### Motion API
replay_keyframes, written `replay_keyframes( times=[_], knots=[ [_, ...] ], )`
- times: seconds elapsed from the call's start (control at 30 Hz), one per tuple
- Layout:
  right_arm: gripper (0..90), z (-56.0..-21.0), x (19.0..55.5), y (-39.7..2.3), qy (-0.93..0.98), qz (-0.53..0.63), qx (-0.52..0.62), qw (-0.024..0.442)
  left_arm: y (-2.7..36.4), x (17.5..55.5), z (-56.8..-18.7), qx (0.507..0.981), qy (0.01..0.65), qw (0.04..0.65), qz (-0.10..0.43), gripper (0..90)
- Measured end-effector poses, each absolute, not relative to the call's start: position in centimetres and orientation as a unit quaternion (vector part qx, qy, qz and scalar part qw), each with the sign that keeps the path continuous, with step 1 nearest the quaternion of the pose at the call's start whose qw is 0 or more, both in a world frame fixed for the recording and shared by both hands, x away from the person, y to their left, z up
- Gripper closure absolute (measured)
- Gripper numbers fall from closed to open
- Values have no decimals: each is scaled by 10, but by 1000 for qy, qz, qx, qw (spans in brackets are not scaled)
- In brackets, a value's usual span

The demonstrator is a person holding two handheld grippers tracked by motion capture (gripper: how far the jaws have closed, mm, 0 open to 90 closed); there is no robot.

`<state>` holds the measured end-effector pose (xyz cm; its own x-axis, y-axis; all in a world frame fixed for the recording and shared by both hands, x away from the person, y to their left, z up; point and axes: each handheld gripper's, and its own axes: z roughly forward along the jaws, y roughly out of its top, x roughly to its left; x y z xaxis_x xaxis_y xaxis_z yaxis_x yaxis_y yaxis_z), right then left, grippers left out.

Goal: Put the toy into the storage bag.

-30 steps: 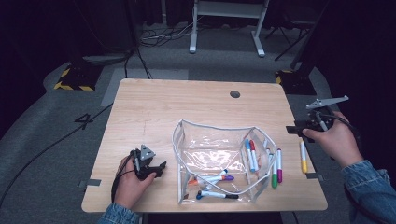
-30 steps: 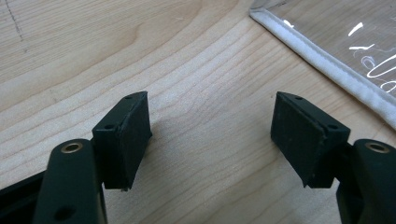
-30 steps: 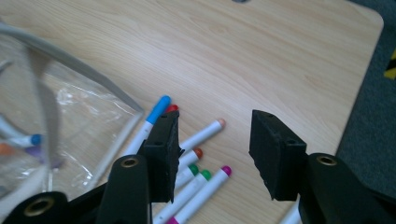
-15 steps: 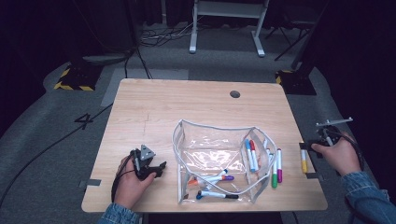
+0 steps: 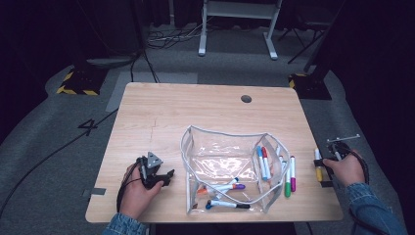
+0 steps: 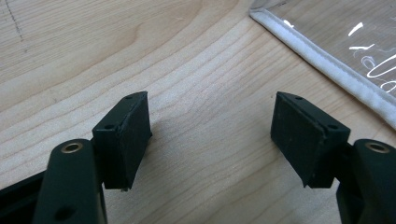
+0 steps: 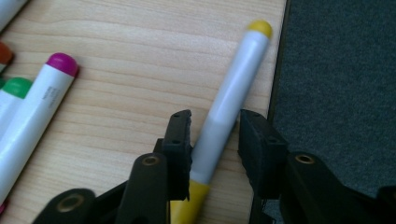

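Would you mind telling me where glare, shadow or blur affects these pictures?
High view: dark surroundings, glare on the clear pouch. Left gripper view: sharp, soft shadows under the jaws, bright reflections on the pouch. Right gripper view: the yellow marker is slightly soft.

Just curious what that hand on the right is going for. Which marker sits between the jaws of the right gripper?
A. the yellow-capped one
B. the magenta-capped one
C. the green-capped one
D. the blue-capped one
A: in the right gripper view, the yellow-capped marker lies between the jaws of the right gripper, which have just been closing around it at the table's edge.
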<state>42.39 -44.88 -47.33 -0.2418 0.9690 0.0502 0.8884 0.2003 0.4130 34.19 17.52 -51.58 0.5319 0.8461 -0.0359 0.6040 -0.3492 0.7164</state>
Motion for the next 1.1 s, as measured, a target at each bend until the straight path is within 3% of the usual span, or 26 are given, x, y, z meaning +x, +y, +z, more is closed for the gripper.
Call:
replay_keyframes(
  times=[0.13,0.4,0.77,1.1],
  knots=[
    [762,-474,424,-447,761,180,612,117,175,342,-516,803,452,349,174,291],
    [771,-463,424,-442,759,183,614,115,175,342,-516,803,452,349,174,291],
    [771,-399,418,-425,779,225,570,134,175,342,-516,803,452,349,174,291],
    [770,-328,408,-375,817,265,490,148,175,342,-516,803,451,349,174,291]
  ],
)
